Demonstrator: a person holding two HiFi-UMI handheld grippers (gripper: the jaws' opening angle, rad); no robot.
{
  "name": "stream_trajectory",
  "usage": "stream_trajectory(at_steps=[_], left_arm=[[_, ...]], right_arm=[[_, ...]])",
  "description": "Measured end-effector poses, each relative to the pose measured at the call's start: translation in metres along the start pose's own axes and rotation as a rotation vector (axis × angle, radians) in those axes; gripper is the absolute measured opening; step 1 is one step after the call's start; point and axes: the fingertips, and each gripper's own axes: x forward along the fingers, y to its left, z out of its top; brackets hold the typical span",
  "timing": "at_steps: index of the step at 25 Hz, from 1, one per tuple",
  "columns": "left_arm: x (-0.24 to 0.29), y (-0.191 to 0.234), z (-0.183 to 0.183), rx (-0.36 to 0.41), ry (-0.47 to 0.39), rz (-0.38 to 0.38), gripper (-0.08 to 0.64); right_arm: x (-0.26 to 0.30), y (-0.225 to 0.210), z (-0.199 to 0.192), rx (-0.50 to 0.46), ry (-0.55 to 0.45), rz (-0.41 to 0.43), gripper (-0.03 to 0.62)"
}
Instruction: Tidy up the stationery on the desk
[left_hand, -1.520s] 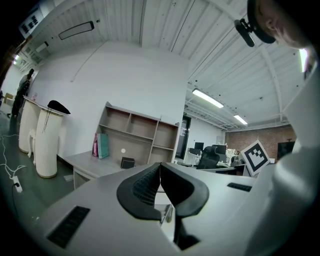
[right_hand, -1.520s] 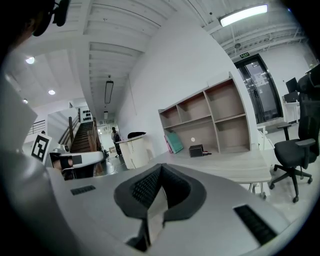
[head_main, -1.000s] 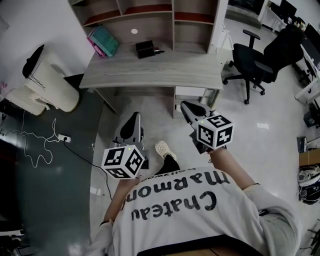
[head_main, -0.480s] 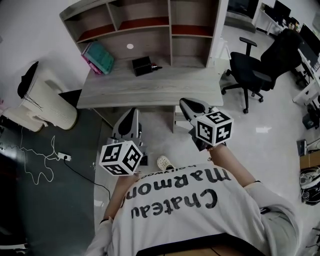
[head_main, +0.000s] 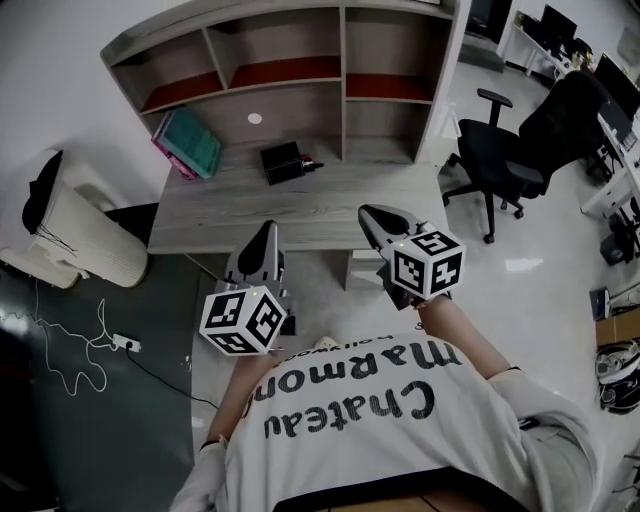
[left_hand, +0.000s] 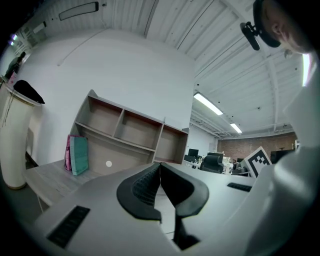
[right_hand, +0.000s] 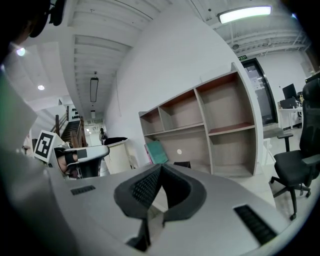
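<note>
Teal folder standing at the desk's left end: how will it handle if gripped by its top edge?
Probably stiff: the teal folder shows straight edges while standing on edge. Likely to topple if nudged, since it stands tilted beside the pink folder. Looks thin, so probably light.

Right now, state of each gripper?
Left gripper: closed, holding nothing.
Right gripper: closed, holding nothing.
</note>
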Motion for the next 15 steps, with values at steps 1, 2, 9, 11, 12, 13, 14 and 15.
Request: stream_trajectory(at_steps=[1,2,9,11,12,13,14,15], left_arm=[[0.007,0.002,-0.001,0.000,0.004,-0.003,0.015],[0.013,0.006,-0.003,-0.003,0.009,-0.005,0.015],[0.058,0.036,-0.007,-0.030,0.026,-0.026,0.015],[0.068,0.042,-0.004,-0.028,0.025,-0.028,0.015],[0.073,0.046,-0.002,-0.031,0.026,-0.027,0.015],[0.076,0.049,-0.002,-0.035,0.029,-0.026,0.015],[0.079,0.052,-0.001,-0.038,0.032,-0.026,0.015],[0.082,0.055,-0.001,-0.040,0.035,-0.026,0.015]], right_arm=[[0.005,-0.005,0.001,0.004,0.004,-0.003,0.017],[0.010,-0.010,0.001,0.007,0.007,-0.006,0.017],[0.051,-0.035,0.005,0.011,0.018,-0.023,0.017],[0.059,-0.042,0.007,0.020,0.023,-0.031,0.017],[0.063,-0.044,0.008,0.021,0.026,-0.033,0.017],[0.067,-0.046,0.009,0.021,0.028,-0.033,0.017],[0.071,-0.048,0.011,0.020,0.030,-0.034,0.017],[0.075,-0.049,0.012,0.020,0.031,-0.034,0.017]])
